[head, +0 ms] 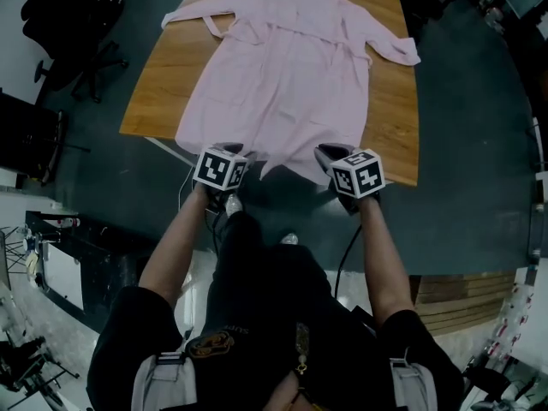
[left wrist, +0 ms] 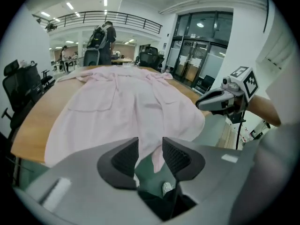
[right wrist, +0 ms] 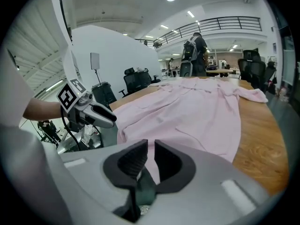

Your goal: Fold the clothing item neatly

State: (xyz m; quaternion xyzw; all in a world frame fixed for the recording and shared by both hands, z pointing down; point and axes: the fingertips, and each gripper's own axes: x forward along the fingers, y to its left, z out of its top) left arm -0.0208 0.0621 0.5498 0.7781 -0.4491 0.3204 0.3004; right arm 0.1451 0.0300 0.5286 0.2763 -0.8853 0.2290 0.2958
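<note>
The pale pink cloth robe (head: 287, 84) lies spread on the brown wooden desk (head: 171, 75), with its hem over the 6 o'clock edge. The right gripper (right wrist: 147, 159) is clamped on the hem. The jaws of the left gripper (left wrist: 150, 154) stand apart around it. The first fold seems only prepared: the left jaws must close next, then both carry the hem toward 12 o'clock.

The wooden table (head: 171, 84) before me stands on a dark floor (head: 462, 144), black office chairs (head: 60, 15) off to my left, wooden boards (head: 458, 302) to my right; beyond it a person with a backpack (left wrist: 104, 36), a railed balcony (left wrist: 131, 18) behind, glass doors (left wrist: 201, 46) to one side
</note>
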